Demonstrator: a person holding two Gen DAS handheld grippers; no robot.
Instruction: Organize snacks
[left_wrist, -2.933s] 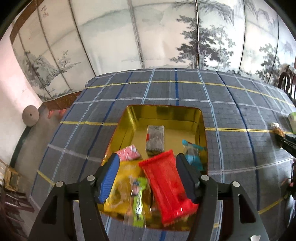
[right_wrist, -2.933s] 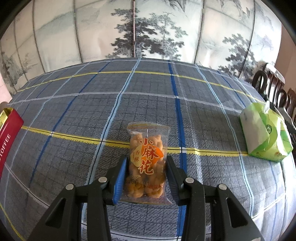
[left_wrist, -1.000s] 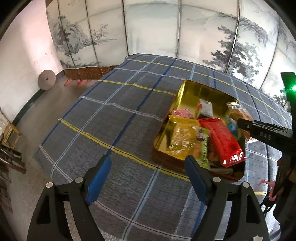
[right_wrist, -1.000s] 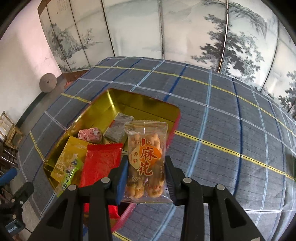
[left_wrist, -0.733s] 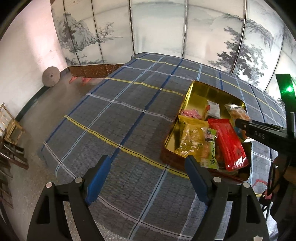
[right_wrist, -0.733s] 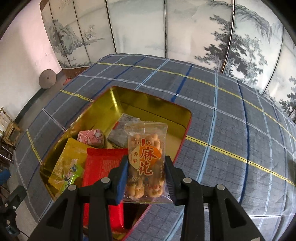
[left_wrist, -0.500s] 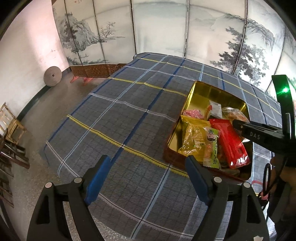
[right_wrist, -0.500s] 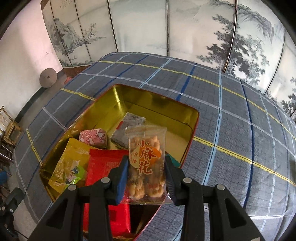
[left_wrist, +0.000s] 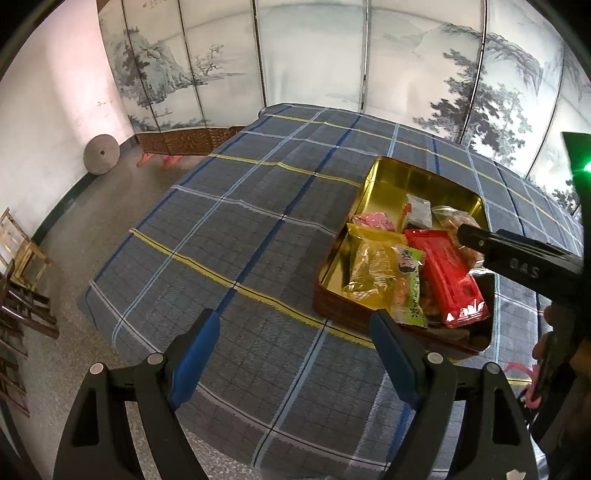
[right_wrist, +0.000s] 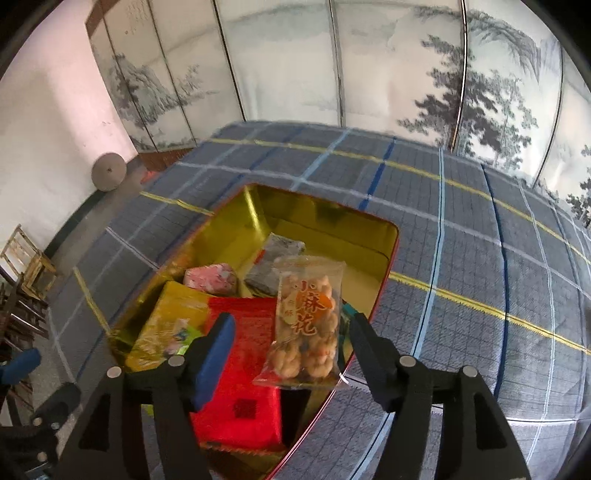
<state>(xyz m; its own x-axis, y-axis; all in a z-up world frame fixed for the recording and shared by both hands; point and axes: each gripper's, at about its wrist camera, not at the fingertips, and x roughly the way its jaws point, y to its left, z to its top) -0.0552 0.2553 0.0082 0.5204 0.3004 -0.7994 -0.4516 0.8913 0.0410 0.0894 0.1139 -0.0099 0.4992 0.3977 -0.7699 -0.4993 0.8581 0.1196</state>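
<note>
Plaid cloth carried the gold tin. I had both grippers spread wide: left gripper empty beside the tin, right gripper above it, the twist-snack packet dropping free. Risk: the packet lay toward the tin's rim and might slide out.

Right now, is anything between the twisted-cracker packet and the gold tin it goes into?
Nothing visible. The right gripper is open, and the twisted-cracker packet is already over the gold tin, above the red packet.
</note>
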